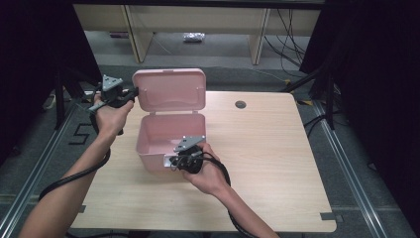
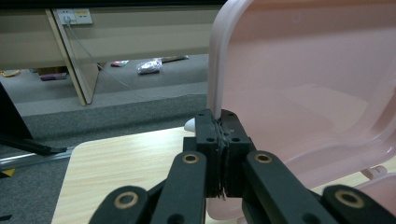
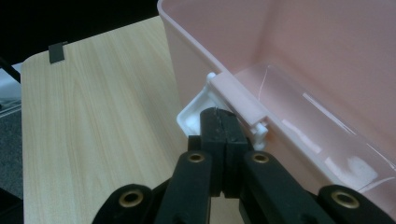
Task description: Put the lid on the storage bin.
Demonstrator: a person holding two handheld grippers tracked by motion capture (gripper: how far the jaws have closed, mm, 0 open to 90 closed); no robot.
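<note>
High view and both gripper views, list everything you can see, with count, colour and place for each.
Box: one, pink, open, left of the table's middle.
Lid: one, pink, raised upright at the box's far edge.
Latch: one, white, on the box's near wall.
Table: one, light wood, centre of the high view.
Hole: one, round, grey, far part of the tabletop.
Bag: one, pale, crumpled, on the floor beyond the table.
Left gripper: one, black, shut on the lid's side edge.
Right gripper: one, black, shut at the latch.
Forearms: two, reaching in from the bottom of the high view.
</note>
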